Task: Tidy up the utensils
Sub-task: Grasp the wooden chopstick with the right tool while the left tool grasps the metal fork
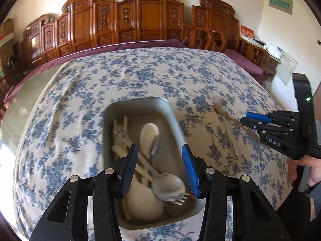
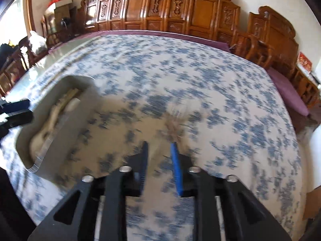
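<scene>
A grey tray (image 1: pixel 140 102) sits on the blue-flowered tablecloth and holds a white spoon (image 1: pixel 149 132), a metal spoon (image 1: pixel 166 186), pale chopsticks (image 1: pixel 120 128) and a fork tip. My left gripper (image 1: pixel 160 168) hovers over the tray's near half, open, with nothing gripped. To the right, a fork (image 1: pixel 217 105) and a pale utensil (image 1: pixel 230 140) lie on the cloth. My right gripper (image 1: pixel 245 119) is just beside the fork's handle. In the blurred right wrist view, the right gripper (image 2: pixel 159 158) is open and empty, with the fork (image 2: pixel 174 124) ahead and the tray (image 2: pixel 70 136) to the left.
Carved wooden chairs (image 1: pixel 140 20) line the table's far side behind a purple cloth strip (image 1: pixel 140 44). A person's hand (image 1: pixel 301 166) holds the right gripper at the right edge. The left gripper (image 2: pixel 16 112) shows at the left edge of the right wrist view.
</scene>
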The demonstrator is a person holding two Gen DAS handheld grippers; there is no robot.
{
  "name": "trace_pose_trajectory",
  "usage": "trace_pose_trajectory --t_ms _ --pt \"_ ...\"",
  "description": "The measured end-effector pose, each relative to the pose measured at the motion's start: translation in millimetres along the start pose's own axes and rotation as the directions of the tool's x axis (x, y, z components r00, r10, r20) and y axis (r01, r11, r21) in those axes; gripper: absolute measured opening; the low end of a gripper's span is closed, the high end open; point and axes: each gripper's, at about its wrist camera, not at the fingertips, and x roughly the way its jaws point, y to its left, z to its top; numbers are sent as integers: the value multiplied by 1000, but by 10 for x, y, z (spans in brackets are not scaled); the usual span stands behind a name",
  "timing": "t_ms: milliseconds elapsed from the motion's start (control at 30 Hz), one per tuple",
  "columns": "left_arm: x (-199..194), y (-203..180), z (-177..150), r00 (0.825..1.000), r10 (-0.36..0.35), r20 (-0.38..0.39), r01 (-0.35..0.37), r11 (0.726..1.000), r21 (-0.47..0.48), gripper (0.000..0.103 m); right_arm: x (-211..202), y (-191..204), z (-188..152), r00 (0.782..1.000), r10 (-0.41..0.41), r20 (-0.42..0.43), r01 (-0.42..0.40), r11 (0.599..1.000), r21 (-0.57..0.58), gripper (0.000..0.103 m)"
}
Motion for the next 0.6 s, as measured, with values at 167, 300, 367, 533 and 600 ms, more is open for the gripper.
trace_pose_trajectory --t_ms 167,300,367,533,600 --pt "58 -186 -20 1000 -7 -10 8 999 38 49 147 -339 -238 998 -43 -48 45 999 28 28" --pt "97 -296 -14 1000 -13 -15 14 999 52 49 226 -494 -340 997 -14 -80 18 999 42 28" --pt "123 -362 -10 1000 -16 -20 18 998 61 49 266 -524 -380 996 14 -91 -11 999 41 28" --pt "151 -517 -13 1000 -15 -21 17 996 88 49 294 -484 -385 997 39 -62 -37 999 27 28" --pt "166 -576 -20 1000 -18 -24 20 995 95 49 303 -475 -376 997 43 -59 -42 999 22 28"
